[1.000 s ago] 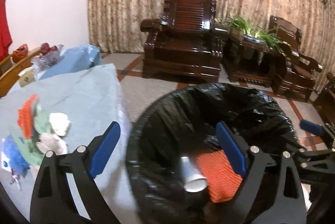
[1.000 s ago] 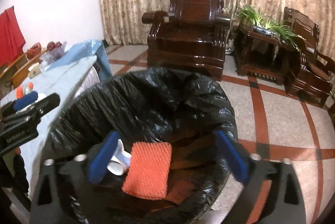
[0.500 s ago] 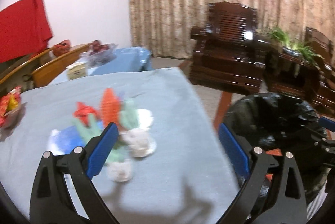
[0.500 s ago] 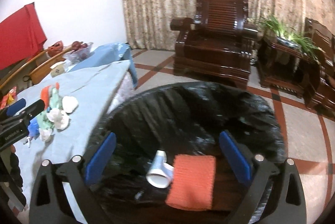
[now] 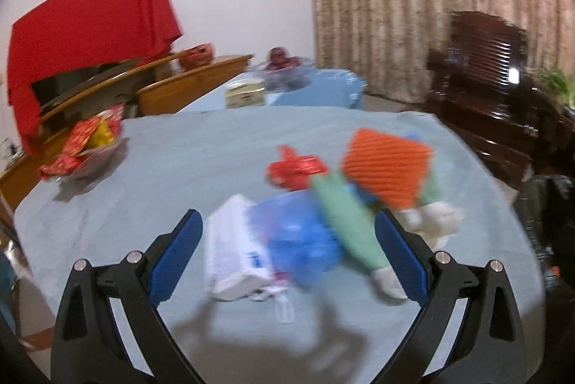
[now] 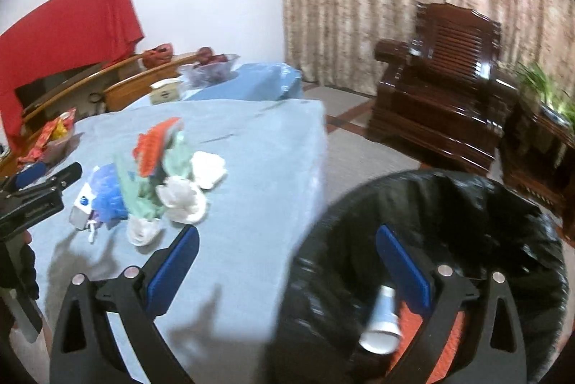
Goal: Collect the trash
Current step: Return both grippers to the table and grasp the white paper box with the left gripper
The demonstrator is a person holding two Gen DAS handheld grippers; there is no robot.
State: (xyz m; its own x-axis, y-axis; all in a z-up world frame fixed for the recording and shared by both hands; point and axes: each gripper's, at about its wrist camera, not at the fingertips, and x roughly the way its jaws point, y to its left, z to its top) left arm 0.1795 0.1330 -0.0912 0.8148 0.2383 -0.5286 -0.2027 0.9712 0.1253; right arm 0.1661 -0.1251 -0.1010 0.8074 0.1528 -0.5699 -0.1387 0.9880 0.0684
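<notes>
A pile of trash lies on the blue-grey tablecloth point(image 5: 179, 168): an orange ribbed sponge point(image 5: 386, 165), a red wrapper point(image 5: 294, 170), a green cloth strip point(image 5: 345, 222), a blue plastic bag point(image 5: 298, 233), a white packet point(image 5: 233, 251) and crumpled white tissues point(image 5: 436, 217). My left gripper point(image 5: 287, 254) is open and empty, just above the blue bag and packet. My right gripper point(image 6: 287, 269) is open and empty over the table edge beside the black-lined bin point(image 6: 449, 222), which holds a white paper cup point(image 6: 381, 326) and an orange sponge point(image 6: 409, 323). The pile also shows in the right wrist view point(image 6: 158, 183).
A bowl with red and yellow wrappers point(image 5: 86, 147) stands at the table's left. A small box point(image 5: 246, 93) and a fruit bowl point(image 5: 284, 68) stand farther back. Dark wooden armchairs point(image 6: 442, 89) stand beyond the bin. Wooden chair backs point(image 5: 143, 86) line the far side.
Both grippers have swung left from the bin toward the table. The left one now hovers over the trash pile; the right one now straddles the table edge and bin.
</notes>
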